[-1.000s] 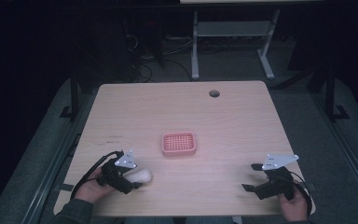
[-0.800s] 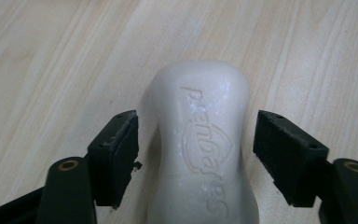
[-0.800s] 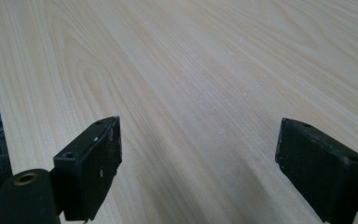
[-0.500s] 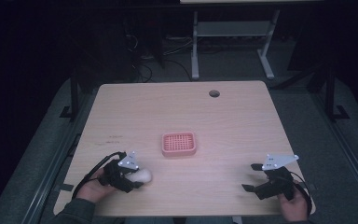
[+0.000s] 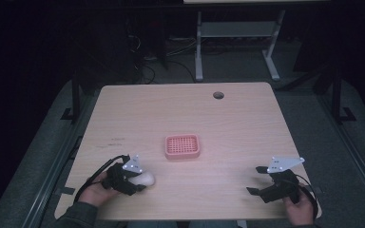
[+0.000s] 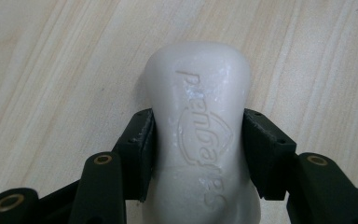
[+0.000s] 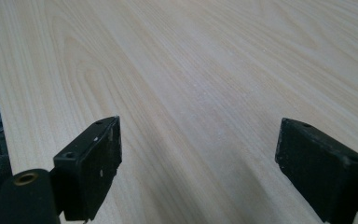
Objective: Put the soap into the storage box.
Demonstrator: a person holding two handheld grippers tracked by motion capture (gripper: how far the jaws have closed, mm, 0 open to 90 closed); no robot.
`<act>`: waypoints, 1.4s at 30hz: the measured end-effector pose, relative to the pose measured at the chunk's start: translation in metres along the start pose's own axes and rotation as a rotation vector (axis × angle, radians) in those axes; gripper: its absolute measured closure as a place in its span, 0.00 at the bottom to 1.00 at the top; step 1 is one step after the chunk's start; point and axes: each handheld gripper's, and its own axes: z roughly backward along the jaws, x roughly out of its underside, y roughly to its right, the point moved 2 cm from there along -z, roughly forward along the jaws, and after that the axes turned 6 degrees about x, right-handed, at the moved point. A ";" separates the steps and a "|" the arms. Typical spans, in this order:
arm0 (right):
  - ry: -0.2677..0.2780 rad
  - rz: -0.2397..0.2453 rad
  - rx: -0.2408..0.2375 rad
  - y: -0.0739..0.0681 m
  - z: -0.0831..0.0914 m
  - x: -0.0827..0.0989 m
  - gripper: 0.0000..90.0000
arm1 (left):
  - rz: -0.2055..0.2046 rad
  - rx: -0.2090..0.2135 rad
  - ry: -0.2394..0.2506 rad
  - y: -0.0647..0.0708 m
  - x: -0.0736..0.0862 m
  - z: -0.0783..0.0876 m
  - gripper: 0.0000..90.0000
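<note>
A white bar of soap with embossed lettering lies on the wooden table near its front left corner. My left gripper has just been closing and is shut on it, both black pads pressing its sides; the soap pokes out past the jaws. A pink grid-topped soap dish sits at the table's middle, apart from both grippers. At the front right my right gripper rests with its jaws wide apart, only bare wood between its pads.
A round cable hole sits near the table's far edge. A grey metal stand and cables lie on the dark floor beyond. The table's front edge runs just under both hands.
The left gripper's jaws have closed onto the white soap, which lay between them a second ago. Neither hand has shifted, and the right gripper stands as before.
</note>
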 end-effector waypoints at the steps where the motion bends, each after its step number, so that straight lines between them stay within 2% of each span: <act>1: 0.000 0.000 0.000 0.000 0.000 0.000 0.16 | 0.009 0.004 -0.003 0.000 0.000 0.000 0.53; 6: -0.001 -0.002 -0.001 0.000 0.000 0.000 0.16 | 0.027 0.010 -0.021 -0.002 -0.002 0.000 0.54; 16: 0.004 0.002 0.000 0.000 0.000 0.000 0.16 | 0.042 -0.007 -0.017 -0.001 -0.002 0.001 0.55; 22: 0.007 -0.004 0.001 0.000 0.001 0.000 0.16 | 0.032 -0.021 0.009 -0.001 -0.004 0.006 0.55; 34: 0.012 -0.009 0.005 -0.001 0.002 0.000 0.16 | 0.034 -0.003 -0.020 -0.002 -0.003 0.008 0.55; 42: 0.026 -0.021 0.011 0.000 0.005 0.002 0.16 | 0.015 0.004 -0.016 -0.004 -0.014 0.008 0.55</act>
